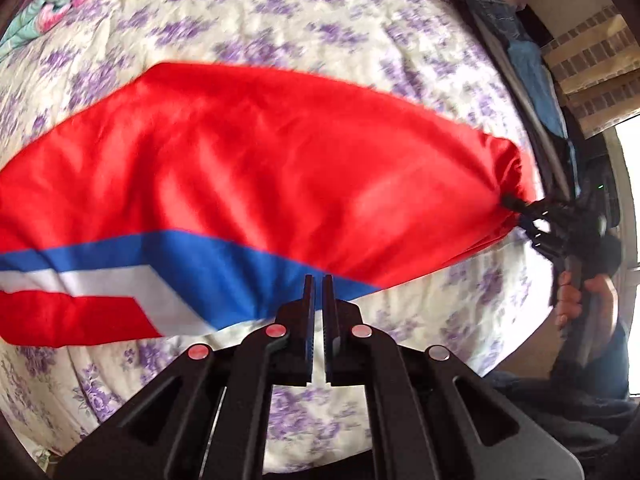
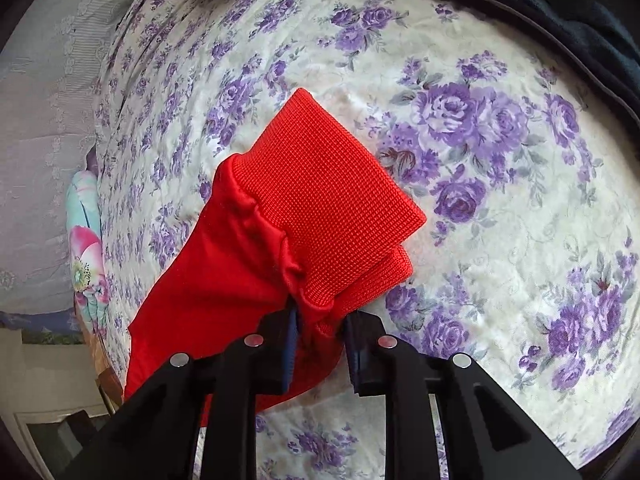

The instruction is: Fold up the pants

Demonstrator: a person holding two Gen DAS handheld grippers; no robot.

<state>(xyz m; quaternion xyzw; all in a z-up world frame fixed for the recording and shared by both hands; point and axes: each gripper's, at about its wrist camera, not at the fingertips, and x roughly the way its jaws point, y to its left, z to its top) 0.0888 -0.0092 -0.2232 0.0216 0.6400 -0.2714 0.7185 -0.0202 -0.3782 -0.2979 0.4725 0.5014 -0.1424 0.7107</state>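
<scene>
The red pants (image 1: 248,168) stretch across a bed covered by a cream bedspread (image 1: 280,24) printed with purple roses. From the left wrist view the cloth spans nearly the whole width, lifted and slightly blurred, with a blue, white and red stripe panel (image 1: 132,280) along its lower edge. The left tool (image 1: 319,280) sits right at that lower edge with its two fingers drawn nearly together, only a thin slit between them; whether any fabric is pinched in the slit I cannot tell. At the far right of this view the pants gather to a bunched end, where the right tool (image 1: 520,210) grips them, and a hand (image 1: 580,300) holds its handle.

From the right wrist view, the right tool (image 2: 320,318) is clamped on a bunch of the red fabric just behind the ribbed cuffs (image 2: 320,184), which stick out beyond the fingers, one cuff stacked over the other, above the bedspread (image 2: 500,200). A floral pillow (image 2: 86,256) lies at the bed's left edge, and dark clothing (image 2: 560,12) sits along the top right
</scene>
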